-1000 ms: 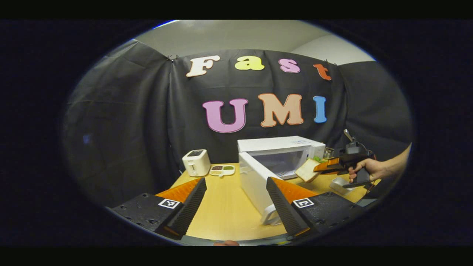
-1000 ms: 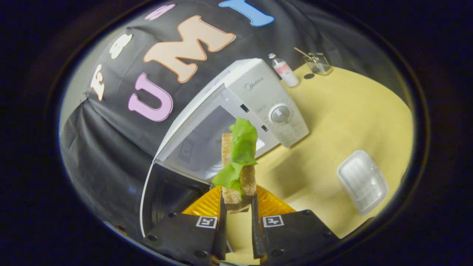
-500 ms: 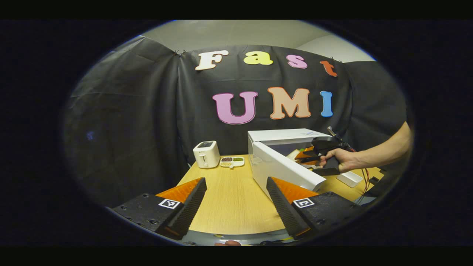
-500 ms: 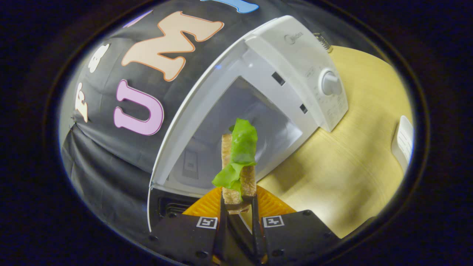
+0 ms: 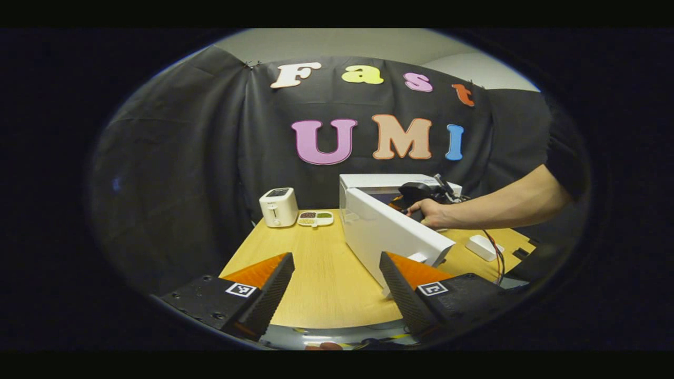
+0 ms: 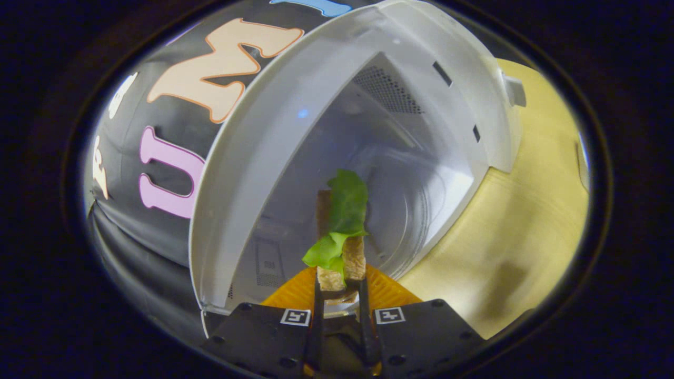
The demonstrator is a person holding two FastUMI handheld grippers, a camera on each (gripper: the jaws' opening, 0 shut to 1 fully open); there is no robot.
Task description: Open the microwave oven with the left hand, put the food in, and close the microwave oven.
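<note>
Left view far back; right view close (both facing microwave point(image 5: 392, 231)).

Microwave point(image 6: 295, 105) glossy white plastic; table point(image 5: 321, 273) matt wood grain; toast point(image 6: 354, 258) rough.

We see a white microwave oven point(image 5: 387, 231) and a white toaster point(image 5: 278, 207) on a light wood-grain surface point(image 5: 316, 268). The bread point(image 6: 354, 258) is toasted brown under a bright green lettuce leaf point(image 6: 342, 210). The right gripper point(image 6: 339, 300) is black with orange ribbed backing and black-and-white square markers.
</note>
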